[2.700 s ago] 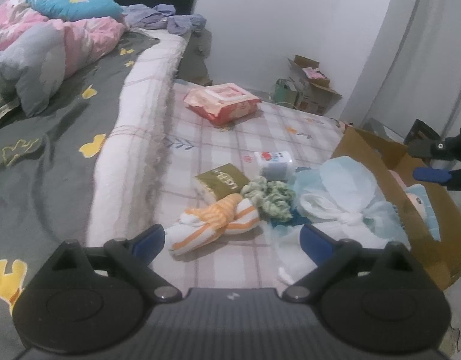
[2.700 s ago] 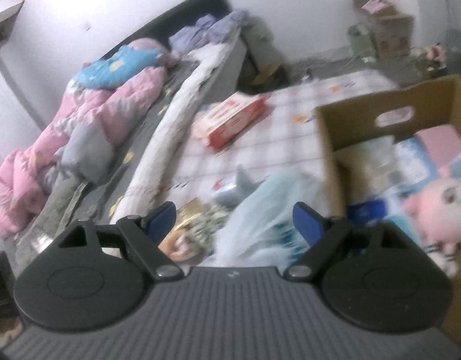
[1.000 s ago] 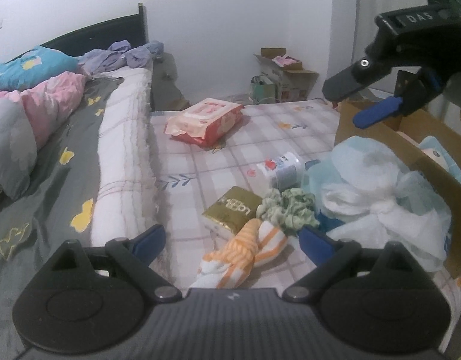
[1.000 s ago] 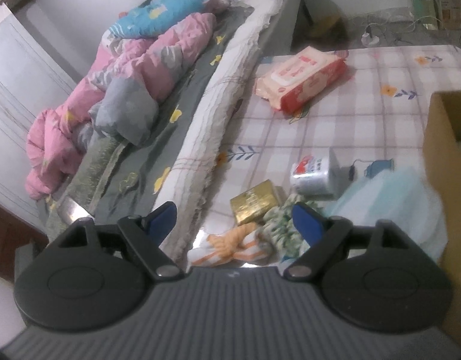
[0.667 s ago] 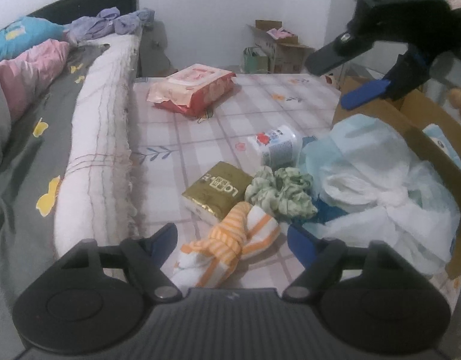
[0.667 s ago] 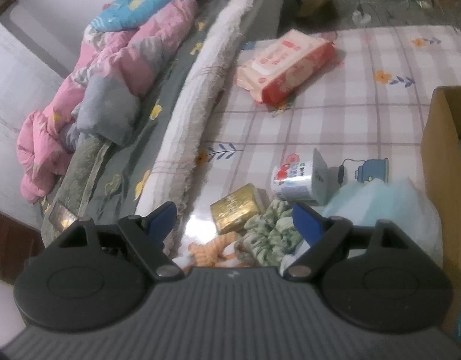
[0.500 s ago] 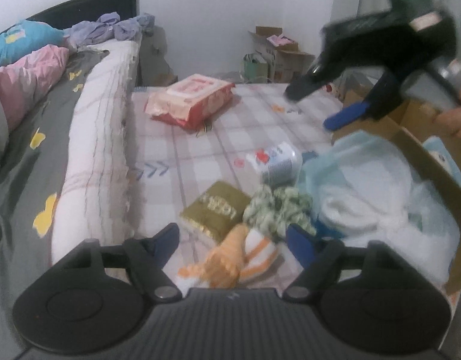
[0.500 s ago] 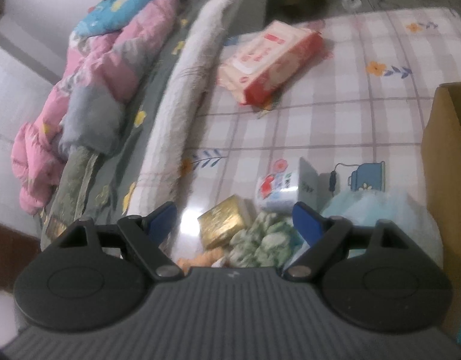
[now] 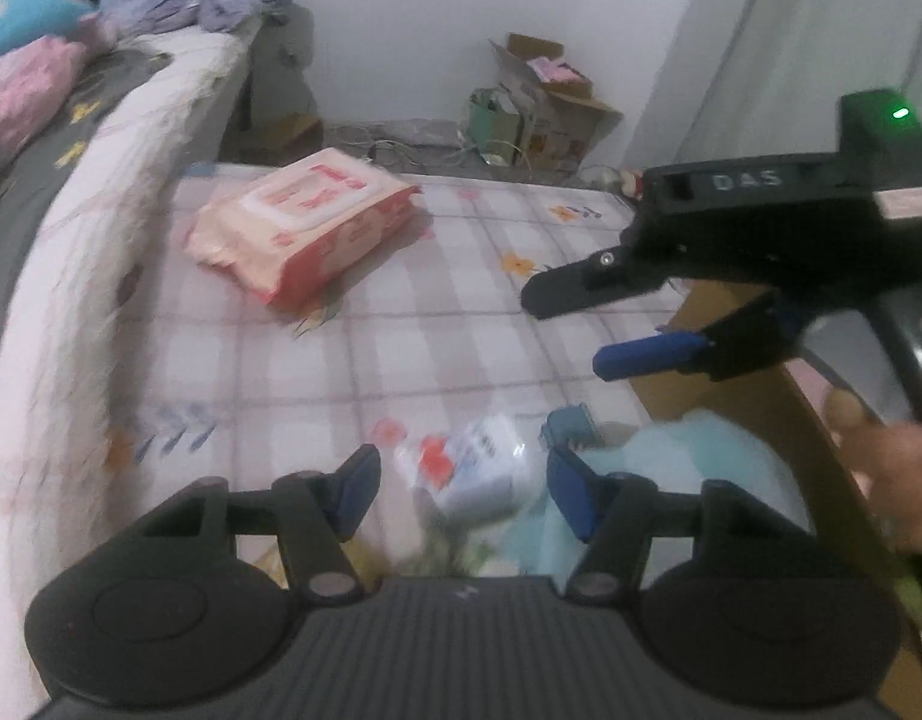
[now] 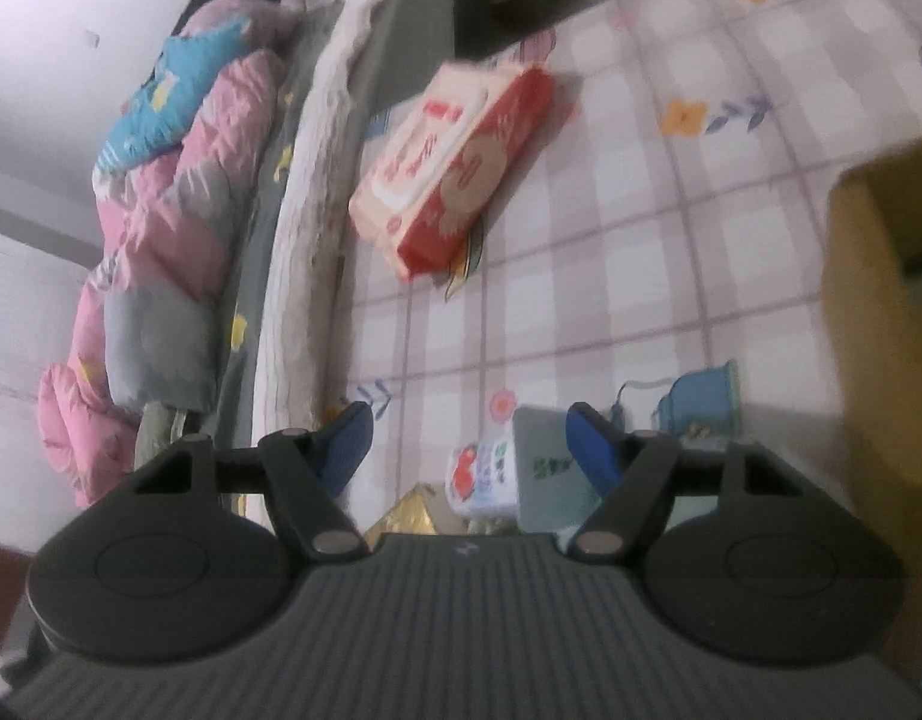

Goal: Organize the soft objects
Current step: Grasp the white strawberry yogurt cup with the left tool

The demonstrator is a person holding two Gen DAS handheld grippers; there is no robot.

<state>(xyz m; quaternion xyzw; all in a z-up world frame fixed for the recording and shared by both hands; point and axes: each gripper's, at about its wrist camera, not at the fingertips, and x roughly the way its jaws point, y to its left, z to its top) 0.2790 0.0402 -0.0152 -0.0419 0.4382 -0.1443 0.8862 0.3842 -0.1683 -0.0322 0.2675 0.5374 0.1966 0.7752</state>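
Note:
My left gripper [image 9: 463,480] hovers over a small white and red tissue pack [image 9: 466,474] on the checked mat. Its jaws are closing, the pack lies between them, and the pads do not press on it. My right gripper [image 10: 468,429] is also closing, with the same tissue pack [image 10: 484,474] just below its tips and nothing held. In the left wrist view the right gripper [image 9: 568,330] reaches in from the right, carried by a hand [image 9: 892,468]. A gold packet [image 10: 407,513] peeks out beside the tissue pack. A pale blue plastic bag [image 9: 688,468] lies to the right.
A pink wet-wipes pack [image 9: 305,228] lies farther out on the mat. An open cardboard box [image 10: 880,240] stands at the right. The bed's white fuzzy edge [image 9: 83,252] and pink duvet [image 10: 161,228] run along the left. More boxes [image 9: 544,102] sit against the far wall.
Both grippers moved forward and lower over the mat and their jaws narrowed. The striped sock and green scrunchie slid out of sight under the left gripper. The right gripper dropped closer to the tissue pack.

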